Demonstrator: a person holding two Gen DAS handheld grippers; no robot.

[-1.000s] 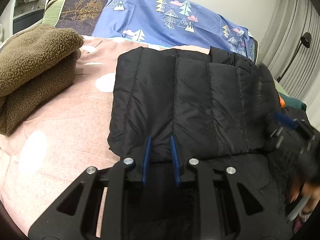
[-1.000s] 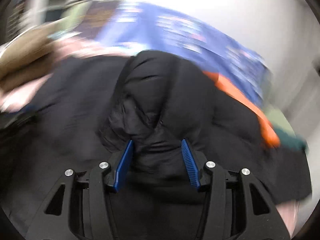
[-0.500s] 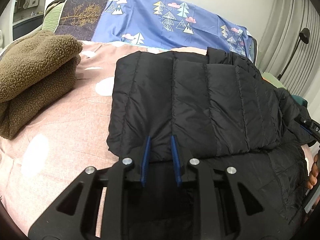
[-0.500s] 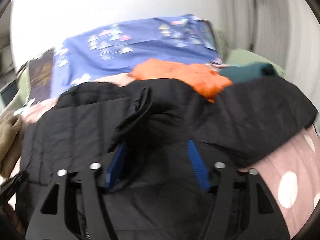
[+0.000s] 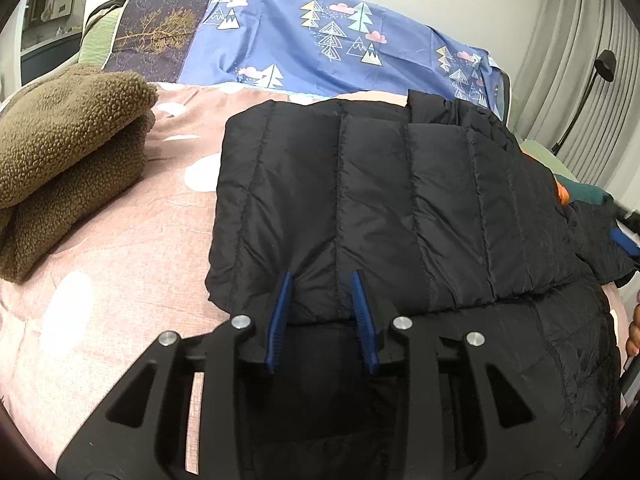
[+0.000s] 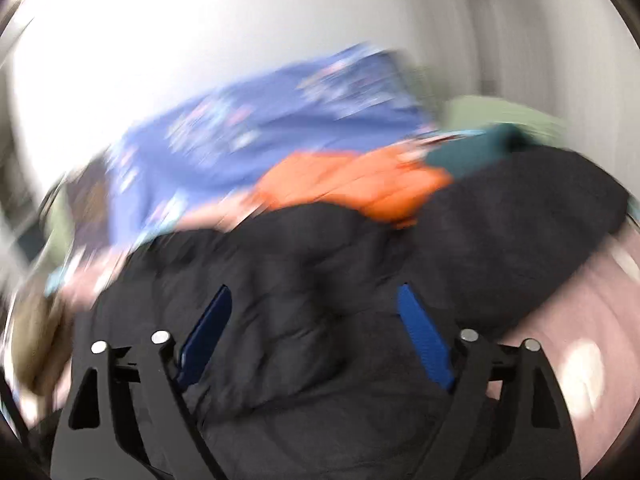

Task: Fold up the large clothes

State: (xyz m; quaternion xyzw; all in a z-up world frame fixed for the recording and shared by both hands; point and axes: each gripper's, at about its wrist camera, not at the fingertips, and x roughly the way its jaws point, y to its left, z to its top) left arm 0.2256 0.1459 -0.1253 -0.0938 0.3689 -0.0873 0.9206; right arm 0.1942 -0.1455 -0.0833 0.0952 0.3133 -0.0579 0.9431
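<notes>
- Loosening my left gripper (image 5: 322,312) at the near hem of the folded panel of the black puffer jacket (image 5: 380,208); its blue pads (image 5: 282,312) are parting, with the hem's edge between them, and I cannot tell whether they yet clear the fabric
- Spreading my right gripper (image 6: 312,332) too: its jaws stand wide and are opening further over the jacket's dark bulk, with cloth lying between the pads (image 6: 420,336) but nothing pinched, as far as the blurred view lets me judge
- The jacket lies on the pink bedspread (image 5: 120,248), one quilted panel laid flat over the lower layer, its stitched channels running away from me; the folded edge looks fairly square
- Beyond it to my right sit an orange garment (image 6: 360,184) and a dark teal one (image 6: 472,152); to my left a brown fleece (image 5: 68,152) is already folded, and the blue tree-print cover (image 5: 320,40) stands at the back
- I judge this as the release after laying one fold over
- Next I need a fresh grip on an outer edge with both grippers, lifting evenly so the slippery padded layers do not slide apart as I bring it across
</notes>
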